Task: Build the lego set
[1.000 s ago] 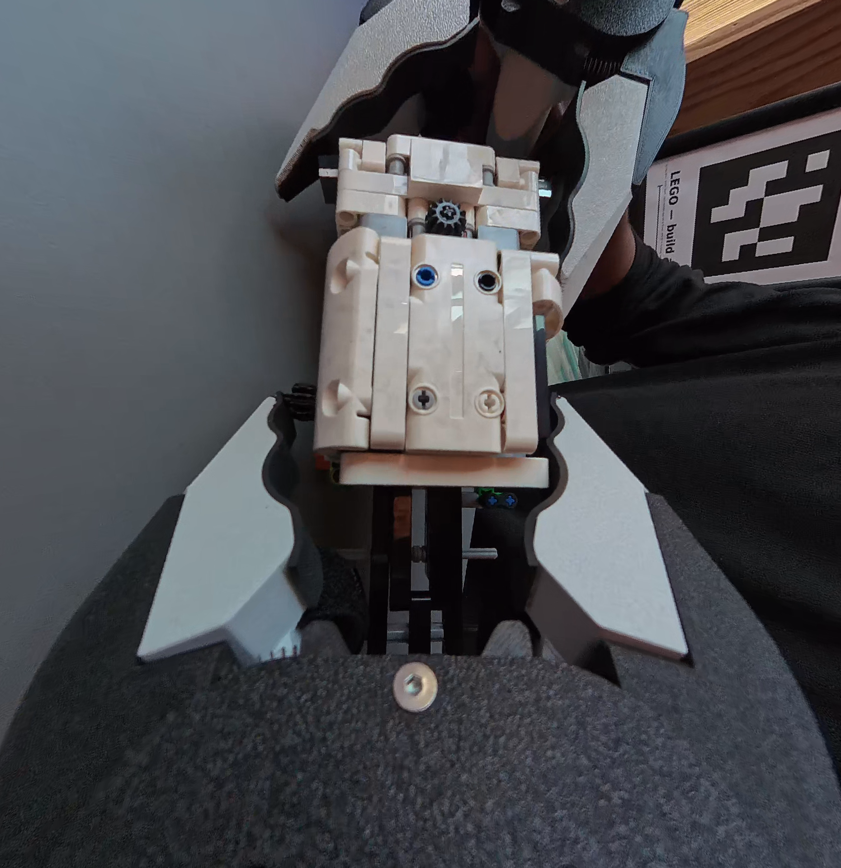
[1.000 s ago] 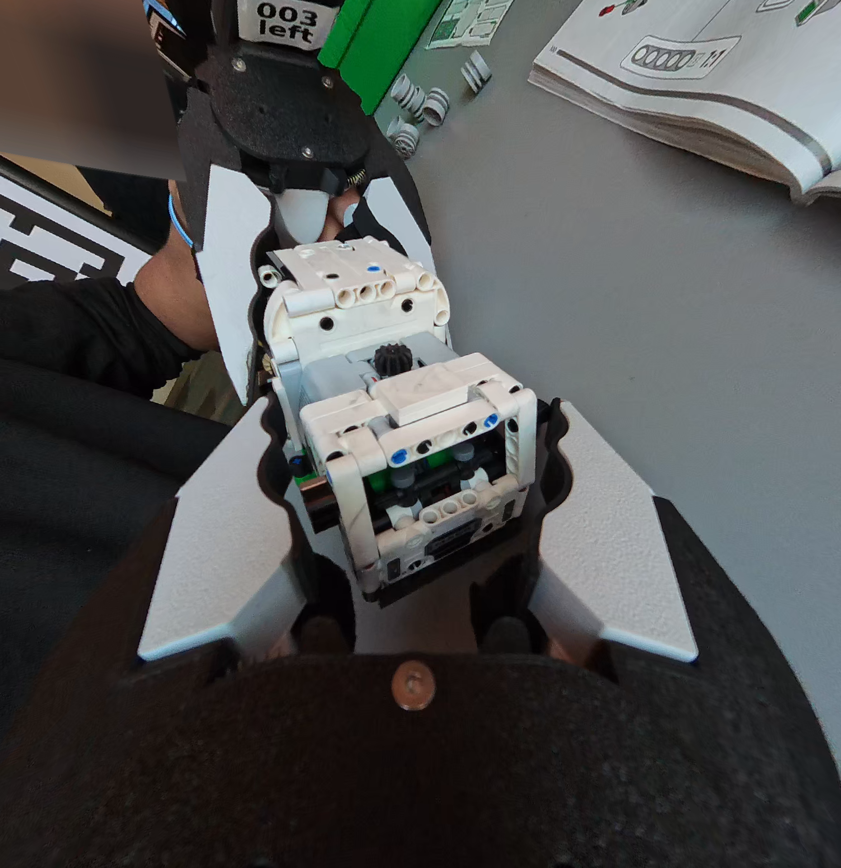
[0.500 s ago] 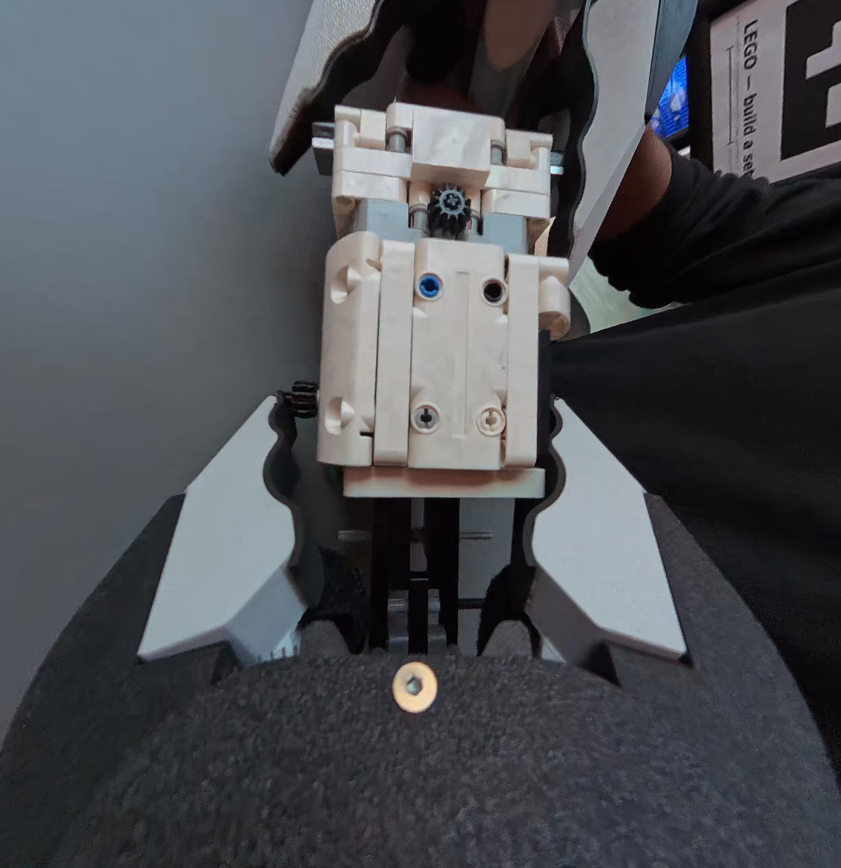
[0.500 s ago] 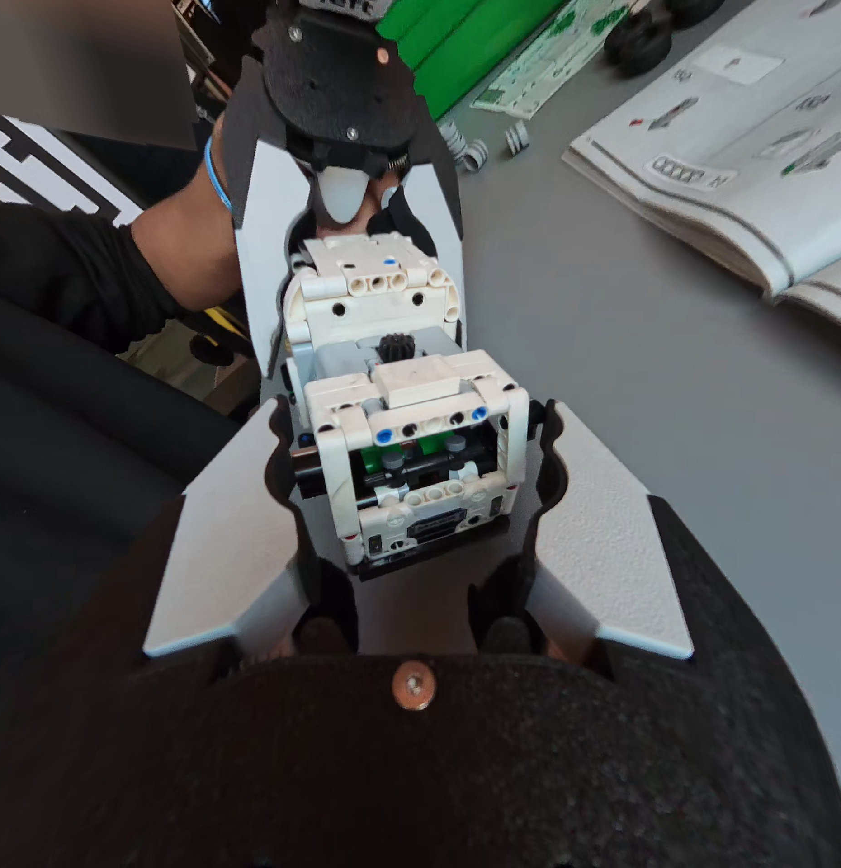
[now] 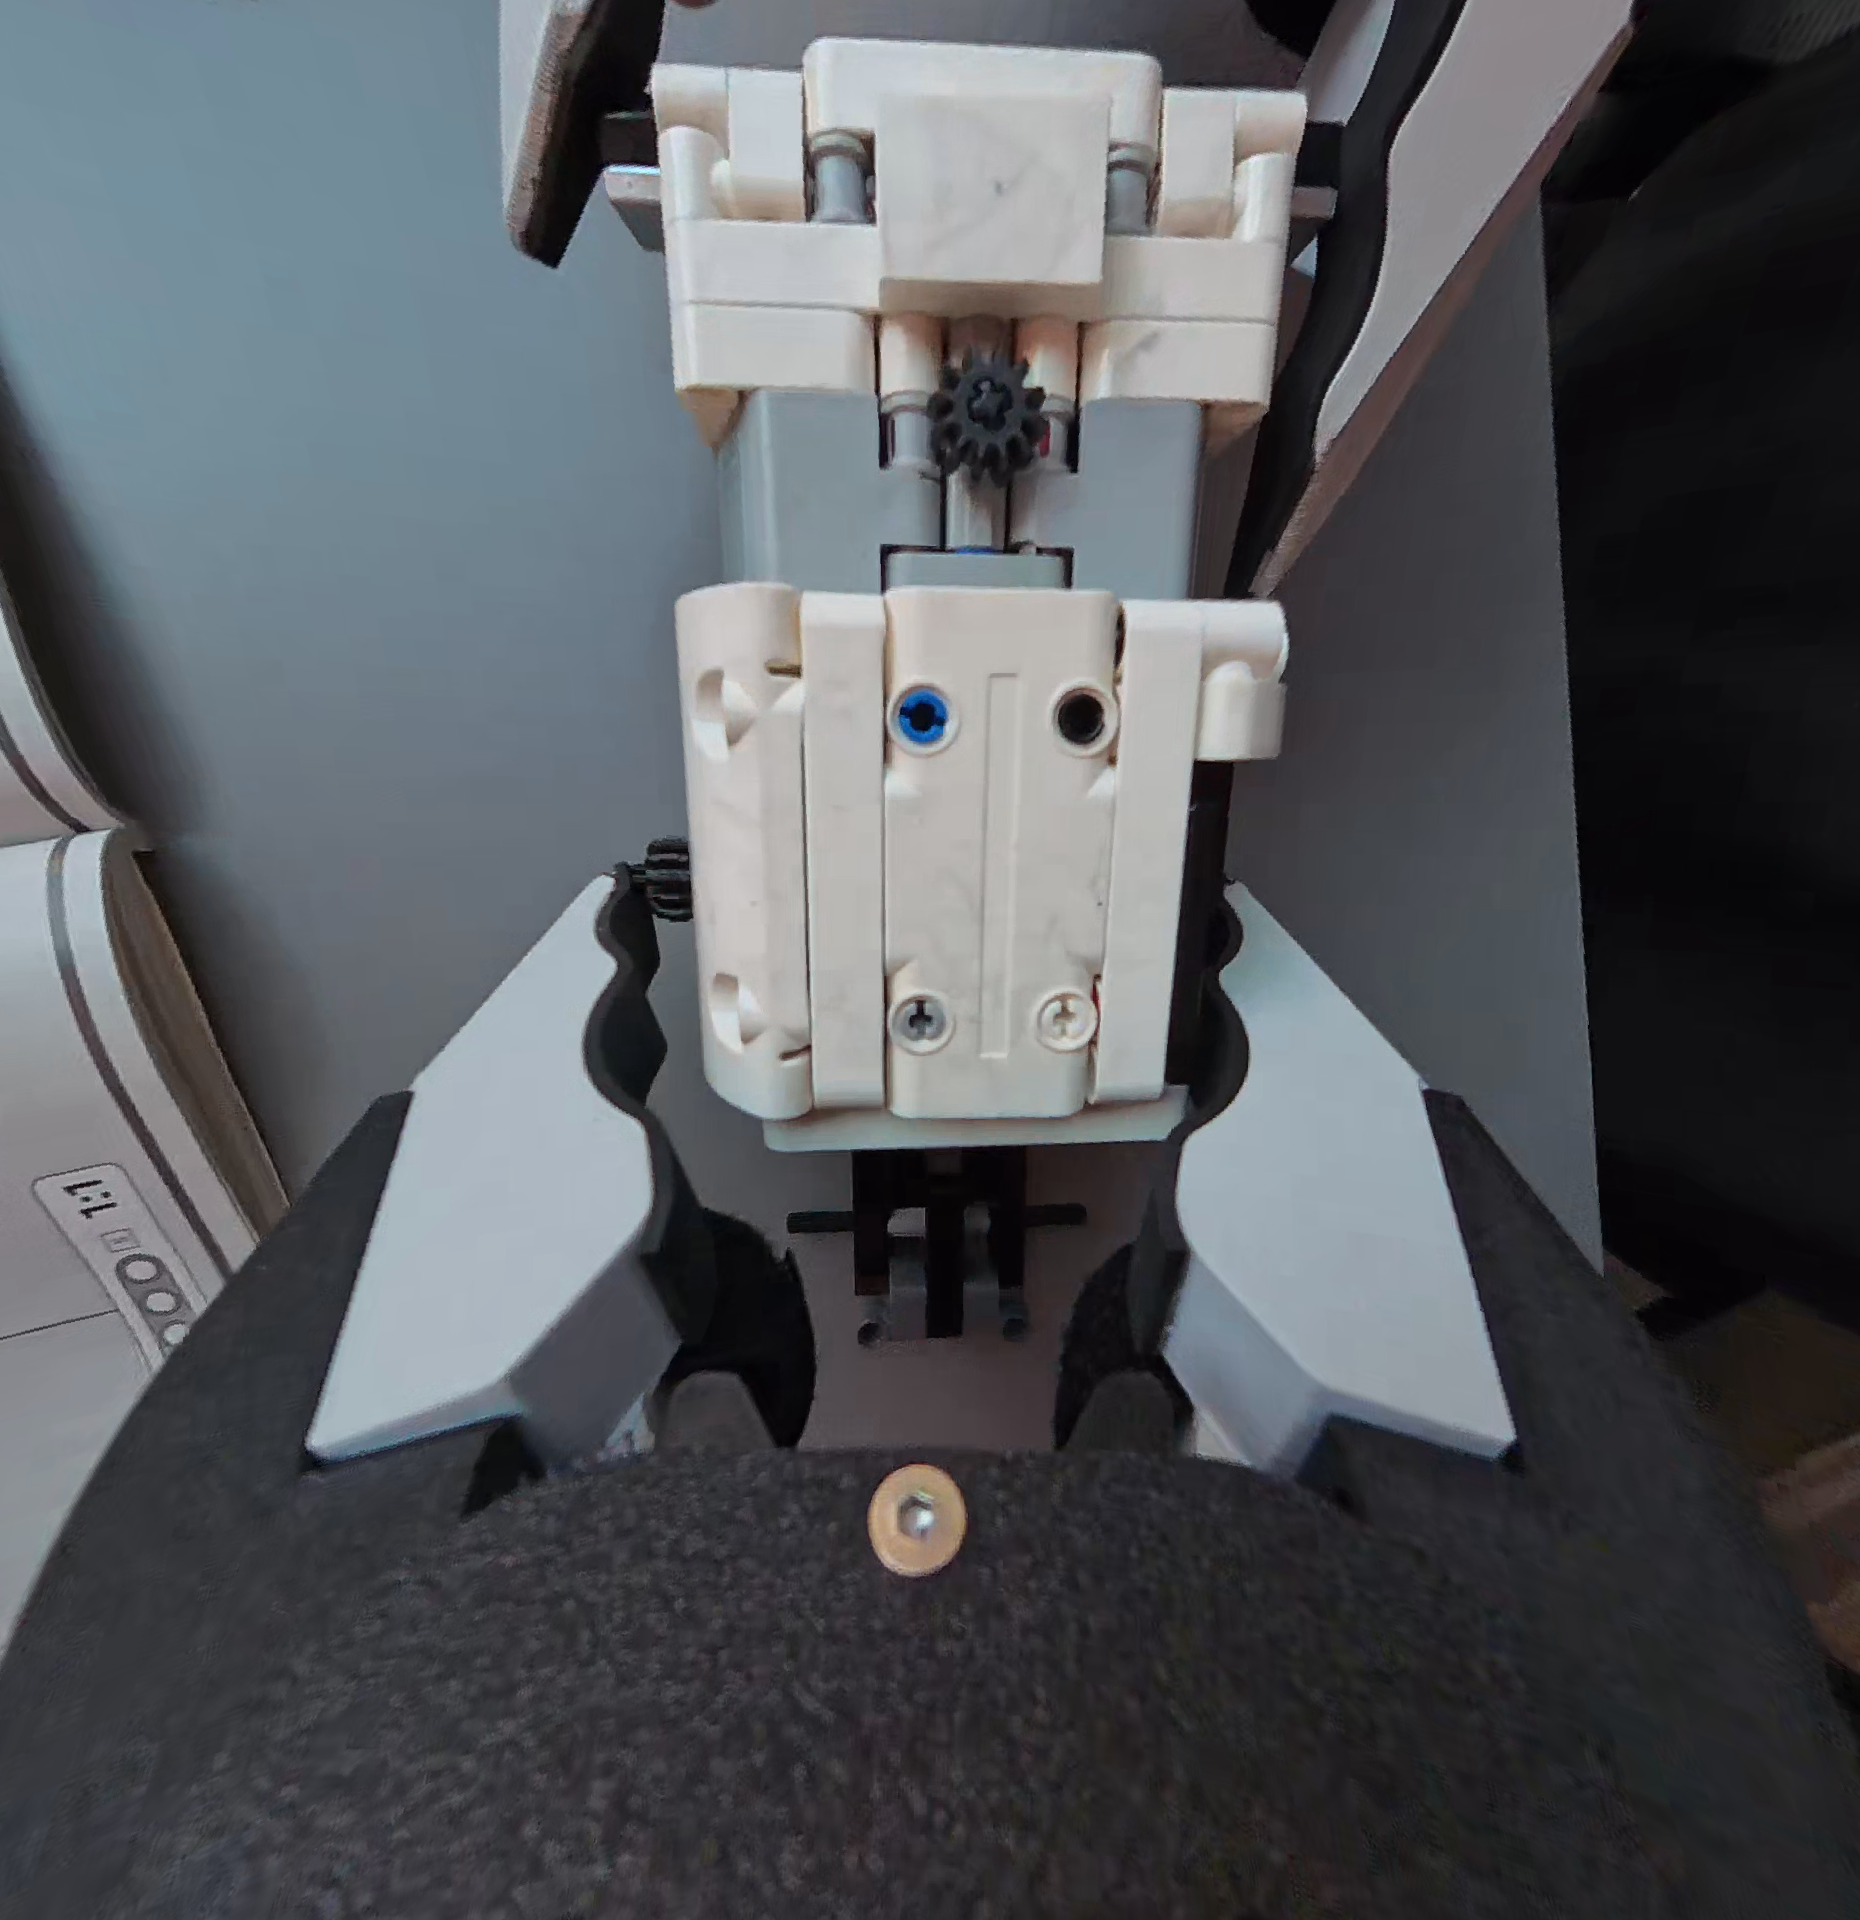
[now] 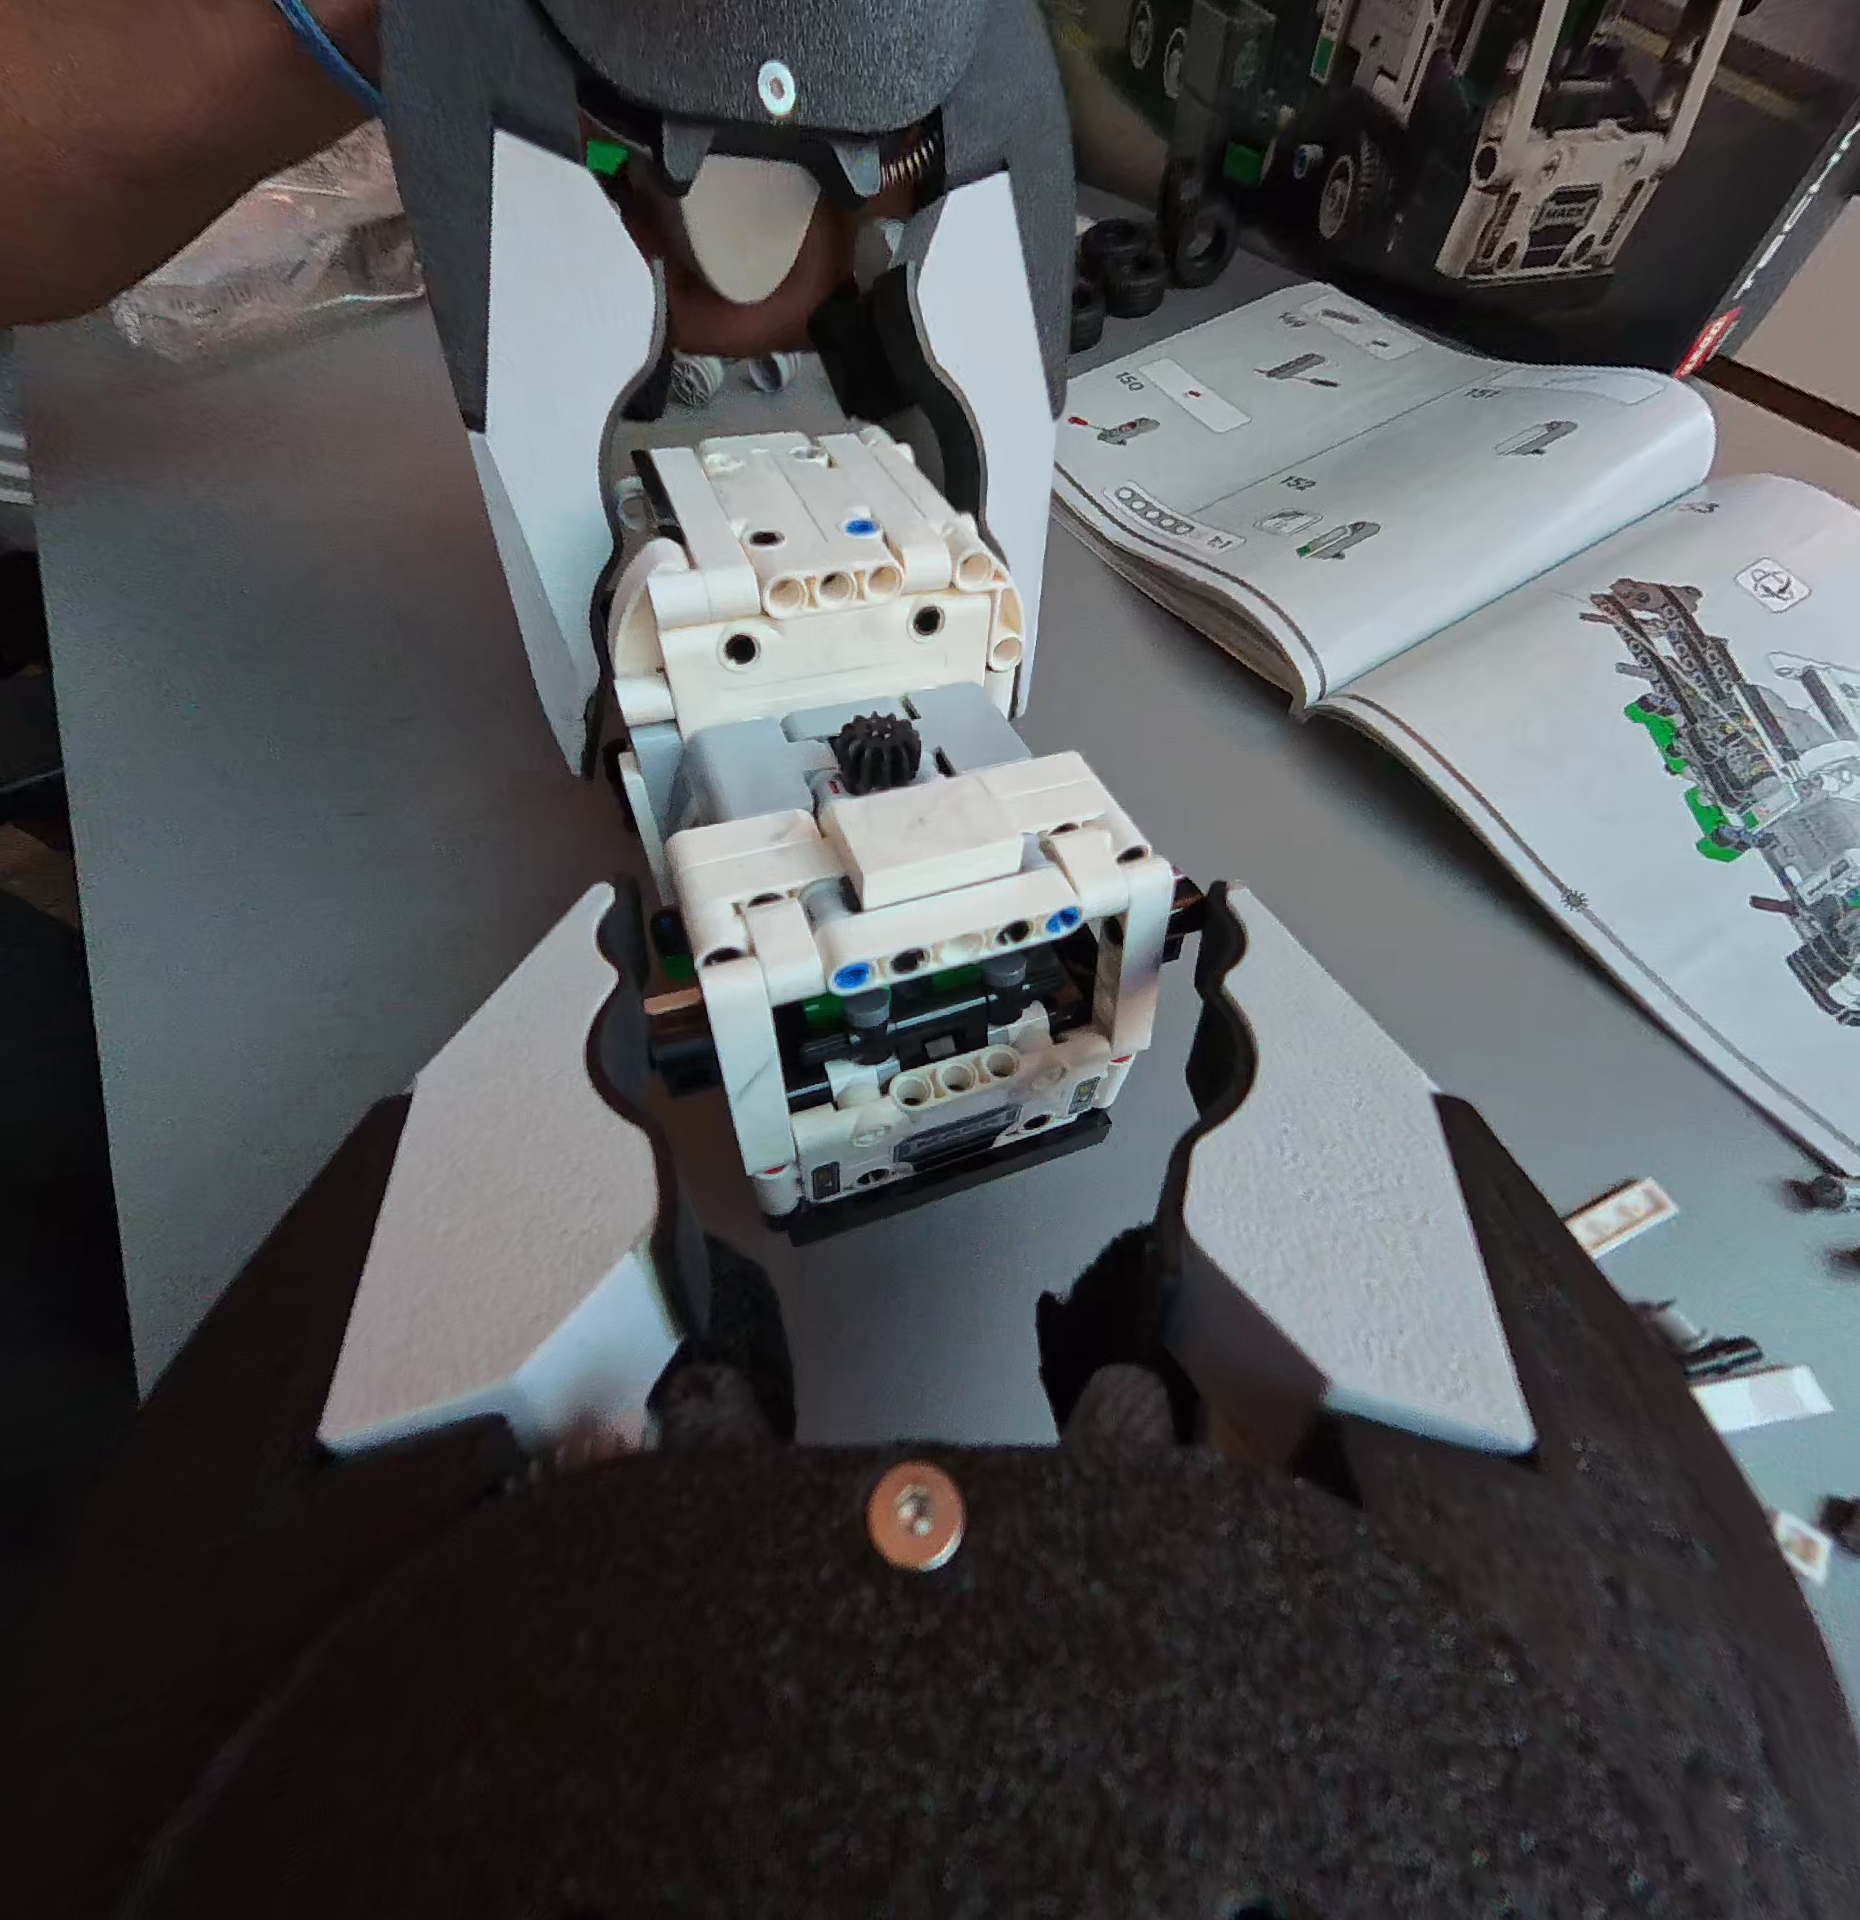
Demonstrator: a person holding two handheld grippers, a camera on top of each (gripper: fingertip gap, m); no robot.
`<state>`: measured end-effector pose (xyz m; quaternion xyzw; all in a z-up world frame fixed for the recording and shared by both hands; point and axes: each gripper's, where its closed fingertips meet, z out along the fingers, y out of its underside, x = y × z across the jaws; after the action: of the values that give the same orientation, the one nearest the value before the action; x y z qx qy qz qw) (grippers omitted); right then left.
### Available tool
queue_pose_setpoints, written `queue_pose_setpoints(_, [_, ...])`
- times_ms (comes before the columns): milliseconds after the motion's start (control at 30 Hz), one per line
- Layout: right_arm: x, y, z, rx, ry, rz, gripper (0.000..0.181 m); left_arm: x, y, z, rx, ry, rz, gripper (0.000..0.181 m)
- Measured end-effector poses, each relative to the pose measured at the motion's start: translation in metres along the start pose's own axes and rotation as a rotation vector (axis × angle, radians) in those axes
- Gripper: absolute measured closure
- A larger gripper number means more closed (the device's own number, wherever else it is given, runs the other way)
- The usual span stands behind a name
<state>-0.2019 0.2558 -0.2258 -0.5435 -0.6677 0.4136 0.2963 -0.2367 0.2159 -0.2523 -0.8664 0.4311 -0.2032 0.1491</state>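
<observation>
A white lego truck model [image 5: 993, 862] with a grey middle block and a small black gear [image 5: 976, 414] hangs between both grippers above the grey table. My left gripper [image 5: 931, 914] is shut on the model's near end, its fingers pressing on both sides. The right gripper's fingers [image 5: 1425, 260] clamp the far end. In the right wrist view my right gripper [image 6: 915, 914] is shut on the open-framed end of the model [image 6: 905, 831], with the gear [image 6: 879, 748] on top. The left gripper's fingers [image 6: 552, 416] hold the opposite end.
An open instruction booklet [image 6: 1425, 540] lies on the grey table [image 6: 282, 727] to the right; it also shows in the left wrist view [image 5: 64, 1039]. The set's box [image 6: 1528, 156] and black tyres [image 6: 1144, 260] stand behind. Loose pieces [image 6: 1622, 1210] lie at the right. A hand holds the left gripper.
Both grippers have swung together with the model still held. The booklet and box have come into view; the marker board has left the left wrist view. Neither grip has changed.
</observation>
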Motion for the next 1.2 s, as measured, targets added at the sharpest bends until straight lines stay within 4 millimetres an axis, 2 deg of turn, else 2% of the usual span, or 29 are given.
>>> queue_pose_setpoints(33, [-0.002,0.005,0.0,-0.017,0.014,0.001,0.077,0.001,0.001,0.002,-0.024,-0.002,0.016,0.08])
queue_pose_setpoints(167, [-0.006,0.029,0.006,-0.102,0.088,-0.013,0.075,0.0,0.006,0.011,-0.095,-0.036,0.077,0.08])
queue_pose_setpoints(233, [-0.006,0.027,0.005,-0.064,0.112,0.0,0.076,-0.002,0.006,0.012,-0.116,-0.064,0.109,0.079])
queue_pose_setpoints(267, [-0.005,0.026,0.003,-0.05,0.125,0.02,0.083,-0.002,0.007,0.013,-0.122,-0.079,0.125,0.079])
queue_pose_setpoints(400, [-0.01,0.019,-0.002,0.021,0.072,0.092,0.078,0.003,0.001,0.012,-0.061,-0.094,0.123,0.08])
queue_pose_setpoints(500, [-0.003,0.015,-0.019,0.075,0.091,0.142,0.076,0.004,-0.008,-0.008,0.064,-0.105,0.079,0.089])
queue_pose_setpoints(633, [0.022,0.012,-0.059,0.243,0.161,0.209,0.085,-0.001,-0.047,-0.064,0.386,-0.099,0.053,0.101])
queue_pose_setpoints(667, [0.029,0.012,-0.068,0.284,0.176,0.219,0.089,-0.013,-0.058,-0.076,0.447,-0.119,0.038,0.113])
queue_pose_setpoints(700, [0.035,0.012,-0.075,0.323,0.188,0.231,0.089,-0.033,-0.067,-0.083,0.474,-0.169,0.009,0.115])
queue_pose_setpoints(733, [0.039,0.011,-0.08,0.354,0.192,0.24,0.09,-0.056,-0.072,-0.083,0.454,-0.226,-0.021,0.107])
queue_pose_setpoints(833, [0.046,0.008,-0.091,0.408,0.207,0.243,0.092,-0.125,-0.074,-0.053,0.23,-0.409,-0.059,0.101])
queue_pose_setpoints(900, [0.047,0.008,-0.097,0.438,0.211,0.241,0.095,-0.158,-0.08,-0.027,0.118,-0.467,-0.044,0.102])
queue_pose_setpoints(967, [0.045,0.006,-0.101,0.479,0.184,0.251,0.099,-0.172,-0.088,-0.001,0.041,-0.426,-0.034,0.103])
queue_pose_setpoints(1033, [0.043,0.003,-0.103,0.506,0.154,0.259,0.101,-0.184,-0.092,0.018,-0.026,-0.397,-0.019,0.105])
queue_pose_setpoints(1100, [0.042,0.005,-0.102,0.497,0.144,0.262,0.101,-0.193,-0.093,0.027,-0.063,-0.388,-0.009,0.107])
queue_pose_setpoints(1200, [0.042,0.004,-0.1,0.487,0.138,0.247,0.101,-0.201,-0.097,0.03,-0.073,-0.391,-0.006,0.107])
